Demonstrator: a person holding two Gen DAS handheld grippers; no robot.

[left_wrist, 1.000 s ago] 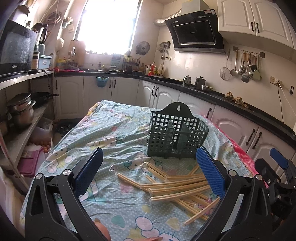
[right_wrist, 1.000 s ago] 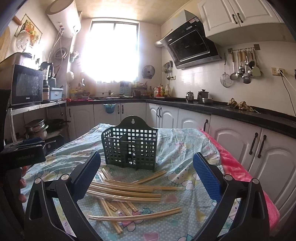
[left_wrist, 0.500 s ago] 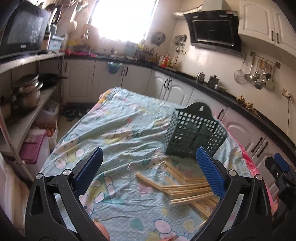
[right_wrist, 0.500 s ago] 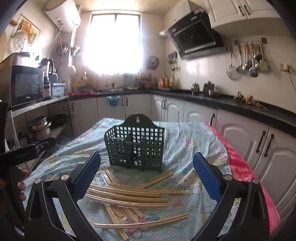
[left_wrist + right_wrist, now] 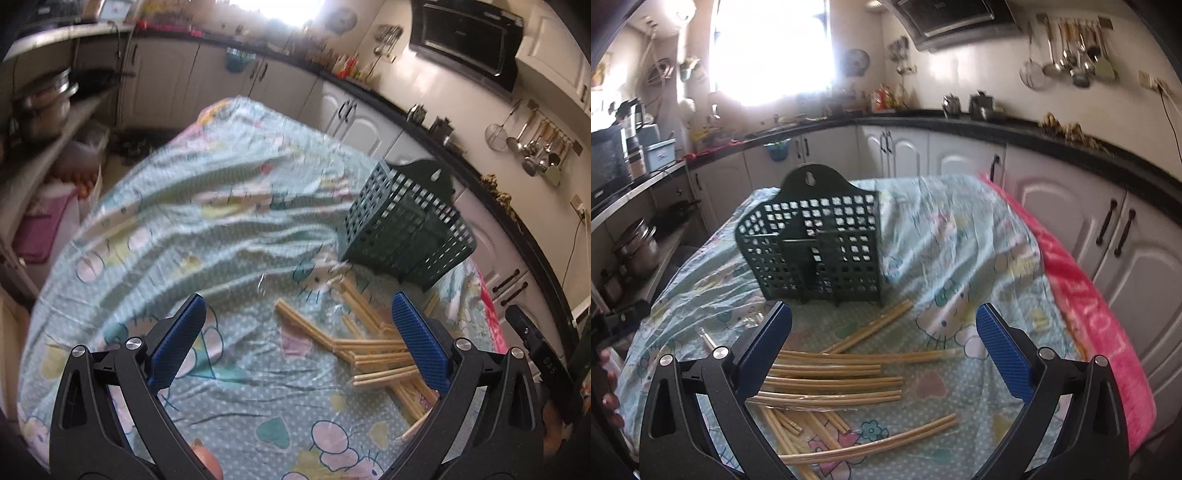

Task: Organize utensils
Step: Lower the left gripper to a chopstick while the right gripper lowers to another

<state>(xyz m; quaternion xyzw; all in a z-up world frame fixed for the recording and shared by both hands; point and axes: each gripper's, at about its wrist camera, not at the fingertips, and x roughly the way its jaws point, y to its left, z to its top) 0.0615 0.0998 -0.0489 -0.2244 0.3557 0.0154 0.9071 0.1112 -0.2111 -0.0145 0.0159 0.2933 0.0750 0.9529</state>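
Chopsticks (image 5: 827,384) were lying in a loose heap on the tablecloth (image 5: 953,236), near the edge closest to me, crossing each other at all angles. The caddy (image 5: 812,247) stood upright just behind them, toward the middle of the table, empty as far as I could see through the mesh. My guess is it sat there so each stick only needed a short lift from pile to slot.

My right gripper (image 5: 882,339) hung over the heap with its jaws spread wide, nothing between them. Same deal with my left gripper (image 5: 295,332): jaws wide apart, empty, hovering over the left end of the pile, which showed in that view as sticks fanned toward the right side. I read both as poised to pick, with no stick taken yet, so the job looked barely started.

What bugged me: the sticks overlapped, so grabbing just one from the stack looked fiddly, and the single stick (image 5: 875,443) lying apart near the front edge seemed the easier first target. The cloth was wrinkled and looked slippery under its clear plastic cover. The caddy is light-looking plastic, so I figured a clumsy drop could tip it.

Around the table: cabinets (image 5: 1071,206), hanging ladles (image 5: 1067,62), pots (image 5: 635,243) on a shelf. All well apart, nothing blocking me.
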